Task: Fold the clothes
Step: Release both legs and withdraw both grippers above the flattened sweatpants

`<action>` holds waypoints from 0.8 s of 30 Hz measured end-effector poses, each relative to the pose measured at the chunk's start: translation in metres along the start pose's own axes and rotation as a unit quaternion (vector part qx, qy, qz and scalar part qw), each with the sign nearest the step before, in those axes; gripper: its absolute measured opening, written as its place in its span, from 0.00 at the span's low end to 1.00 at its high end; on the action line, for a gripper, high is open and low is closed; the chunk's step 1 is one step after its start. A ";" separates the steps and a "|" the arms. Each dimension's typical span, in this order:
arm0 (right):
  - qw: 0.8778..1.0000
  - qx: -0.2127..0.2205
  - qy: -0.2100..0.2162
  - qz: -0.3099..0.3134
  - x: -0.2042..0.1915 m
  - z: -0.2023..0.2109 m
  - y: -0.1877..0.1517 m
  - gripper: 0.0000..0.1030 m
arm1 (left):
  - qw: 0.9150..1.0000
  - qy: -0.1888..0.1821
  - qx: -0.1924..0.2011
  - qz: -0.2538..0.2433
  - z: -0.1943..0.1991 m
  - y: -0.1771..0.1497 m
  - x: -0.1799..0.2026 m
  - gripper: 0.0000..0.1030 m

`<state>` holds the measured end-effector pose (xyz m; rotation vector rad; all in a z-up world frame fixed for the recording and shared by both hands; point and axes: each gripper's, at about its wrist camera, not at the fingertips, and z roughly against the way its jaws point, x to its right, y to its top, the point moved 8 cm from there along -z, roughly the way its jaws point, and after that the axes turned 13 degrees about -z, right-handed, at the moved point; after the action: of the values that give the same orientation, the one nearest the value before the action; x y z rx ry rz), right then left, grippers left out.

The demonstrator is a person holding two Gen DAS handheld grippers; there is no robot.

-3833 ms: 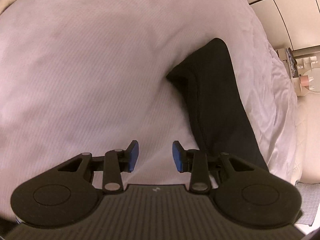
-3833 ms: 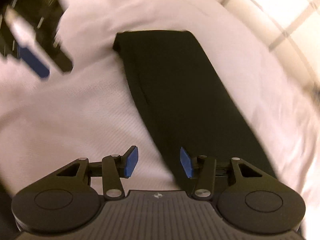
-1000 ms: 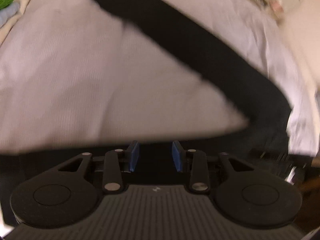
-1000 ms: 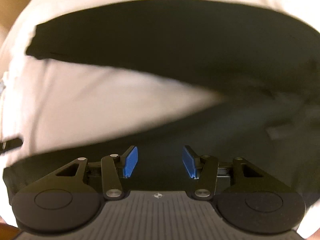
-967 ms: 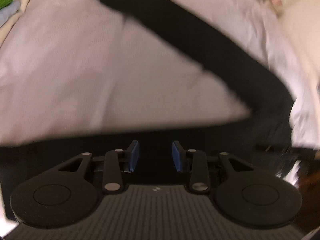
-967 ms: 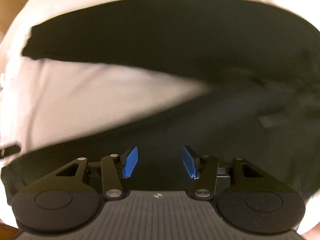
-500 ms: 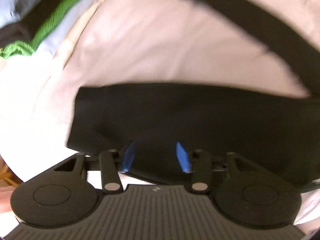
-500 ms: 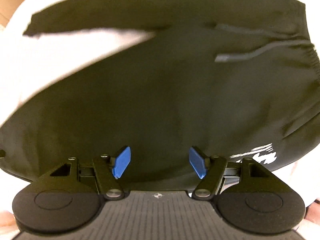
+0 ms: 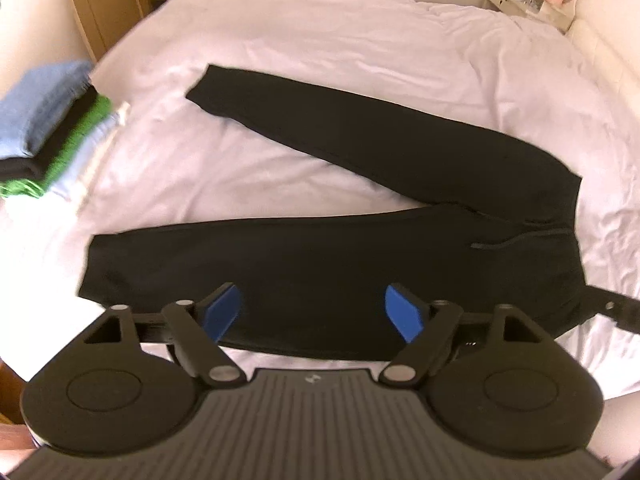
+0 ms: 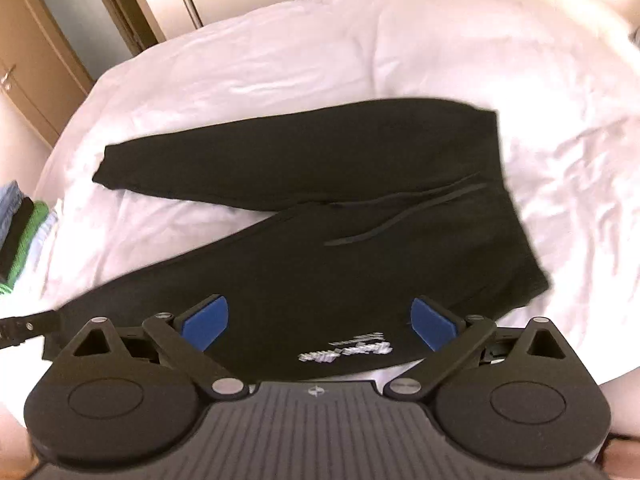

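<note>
Black sweatpants (image 9: 360, 208) (image 10: 320, 216) lie spread flat on the white bed (image 9: 360, 40) (image 10: 280, 56), legs splayed in a V toward the left, waistband and drawstring at the right. A white logo (image 10: 344, 350) shows on the near leg. My left gripper (image 9: 312, 312) hovers above the near leg, its jaws opening, nothing between the blue pads. My right gripper (image 10: 318, 320) hangs above the hip area, jaws opening wide, nothing pressed between them. The tip of the right gripper (image 9: 612, 312) shows at the right edge of the left wrist view.
A stack of folded clothes (image 9: 52, 120) (image 10: 20, 236), blue, black and green, sits at the bed's left edge. Wooden wardrobe doors (image 10: 36, 52) stand beyond the bed on the left. A small white shelf with items (image 9: 528, 0) is at the far right.
Both grippers have lifted and pulled back from the sweatpants, and both have opened wider. The whole garment now lies flat on the bed in view.
</note>
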<state>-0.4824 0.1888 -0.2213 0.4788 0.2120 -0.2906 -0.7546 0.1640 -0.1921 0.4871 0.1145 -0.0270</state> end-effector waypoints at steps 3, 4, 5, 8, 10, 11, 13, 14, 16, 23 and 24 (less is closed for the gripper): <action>1.000 0.009 -0.011 0.015 0.007 0.007 -0.001 0.98 | 1.000 0.008 0.000 0.000 0.011 -0.006 0.004 0.77; 1.000 0.009 -0.012 0.018 0.007 0.009 -0.003 0.98 | 1.000 0.011 0.000 0.001 0.015 -0.008 0.004 0.78; 1.000 0.009 -0.013 0.021 0.008 0.010 -0.005 0.98 | 1.000 0.015 0.000 0.002 0.021 -0.010 0.004 0.78; 0.999 0.006 -0.013 0.031 0.009 0.015 -0.012 0.98 | 1.000 0.026 0.001 0.003 0.034 -0.015 0.002 0.79; 0.999 0.005 -0.012 0.037 0.008 0.018 -0.016 0.98 | 1.000 0.031 0.002 0.002 0.038 -0.016 -0.001 0.80; 0.999 0.004 -0.012 0.038 0.008 0.019 -0.018 0.98 | 0.999 0.034 0.003 0.001 0.039 -0.017 -0.003 0.80; 0.999 0.004 -0.011 0.040 0.007 0.021 -0.021 0.98 | 0.999 0.037 0.006 -0.003 0.043 -0.018 -0.006 0.81; 0.999 0.003 -0.013 0.040 0.007 0.024 -0.023 0.98 | 0.999 0.038 0.008 -0.006 0.044 -0.018 -0.008 0.81; 0.999 0.001 -0.016 0.039 0.005 0.026 -0.027 0.98 | 0.999 0.040 0.012 -0.011 0.046 -0.018 -0.013 0.82; 0.999 -0.006 -0.036 0.026 -0.007 0.028 -0.045 0.98 | 0.999 0.029 0.014 -0.026 0.052 -0.028 -0.043 0.82; 0.999 -0.007 -0.039 0.023 -0.010 0.028 -0.049 0.98 | 0.999 0.026 0.014 -0.028 0.053 -0.030 -0.049 0.82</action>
<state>-0.5042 0.1363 -0.2148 0.4571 0.1264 -0.2623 -0.7990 0.1124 -0.1537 0.5129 0.1798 -0.0705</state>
